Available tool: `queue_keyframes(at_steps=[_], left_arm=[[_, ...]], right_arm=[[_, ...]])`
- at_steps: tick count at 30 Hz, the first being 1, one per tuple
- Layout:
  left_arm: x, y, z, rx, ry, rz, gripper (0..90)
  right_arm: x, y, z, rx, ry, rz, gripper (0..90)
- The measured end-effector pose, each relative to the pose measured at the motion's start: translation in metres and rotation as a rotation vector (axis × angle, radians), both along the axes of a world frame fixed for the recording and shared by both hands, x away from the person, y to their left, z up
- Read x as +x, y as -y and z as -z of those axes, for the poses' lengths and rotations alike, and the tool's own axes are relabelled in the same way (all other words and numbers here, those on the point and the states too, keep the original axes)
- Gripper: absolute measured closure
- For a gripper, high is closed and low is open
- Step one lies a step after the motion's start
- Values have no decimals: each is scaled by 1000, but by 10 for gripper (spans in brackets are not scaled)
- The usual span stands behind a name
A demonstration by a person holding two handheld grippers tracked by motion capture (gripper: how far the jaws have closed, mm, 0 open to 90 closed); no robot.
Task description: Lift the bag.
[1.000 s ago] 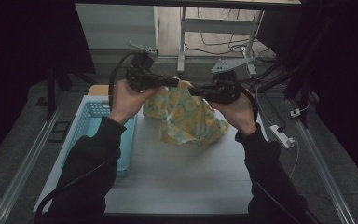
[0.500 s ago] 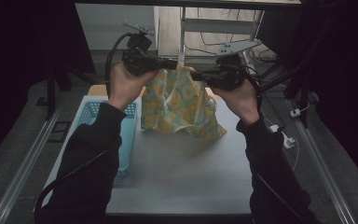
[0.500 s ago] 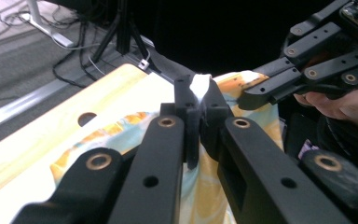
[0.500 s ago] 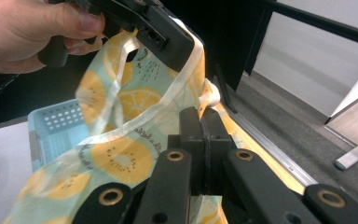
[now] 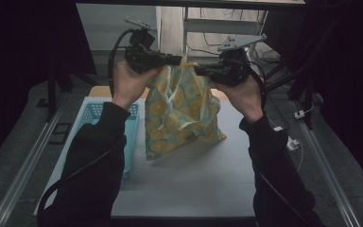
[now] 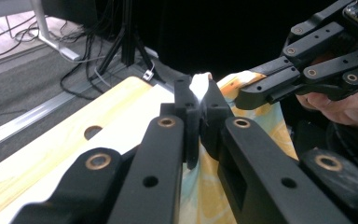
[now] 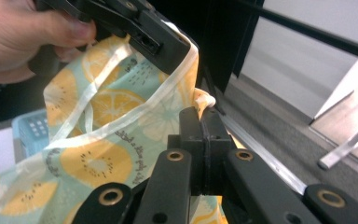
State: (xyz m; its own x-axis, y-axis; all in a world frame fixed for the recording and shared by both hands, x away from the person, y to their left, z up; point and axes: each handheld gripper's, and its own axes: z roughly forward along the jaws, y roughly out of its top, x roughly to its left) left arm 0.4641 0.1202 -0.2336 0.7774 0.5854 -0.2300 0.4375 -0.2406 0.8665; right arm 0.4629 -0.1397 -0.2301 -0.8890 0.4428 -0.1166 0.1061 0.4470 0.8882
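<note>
A pale green cloth point(image 5: 182, 118) printed with orange fruit slices and edged with white tape hangs above the white table point(image 5: 194, 179). Its lower corner touches or nearly touches the tabletop. My left gripper point(image 5: 178, 60) is shut on the cloth's top edge at the left, and white trim point(image 6: 198, 86) pokes out between its jaws. My right gripper point(image 5: 197, 71) is shut on the top edge a little to the right, its jaws pinching a fold of the hem point(image 7: 203, 100). The two grippers face each other, tips close together, with the cloth point(image 7: 93, 154) draped below them.
A light blue plastic basket point(image 5: 94, 118) stands on the table at the left, partly behind the left sleeve. Metal rails point(image 5: 328, 175) run along both sides of the table. A white plug and cable point(image 5: 293, 142) lie off the right edge. Table legs and cables stand beyond.
Both grippers have risen with the cloth held between them. The cloth, bunched on the table a second ago, now hangs lengthwise from its top edge.
</note>
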Motion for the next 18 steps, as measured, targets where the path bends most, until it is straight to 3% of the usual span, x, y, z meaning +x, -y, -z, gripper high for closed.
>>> queue_keyframes(at_steps=[6, 18], left_arm=[[5, 3, 14, -1, -14, 12, 878], [14, 15, 52, 69, -43, 31, 869]], right_arm=[[8, -2, 18, -17, -34, 7, 900], [19, -6, 60, -34, -98, -2, 898]])
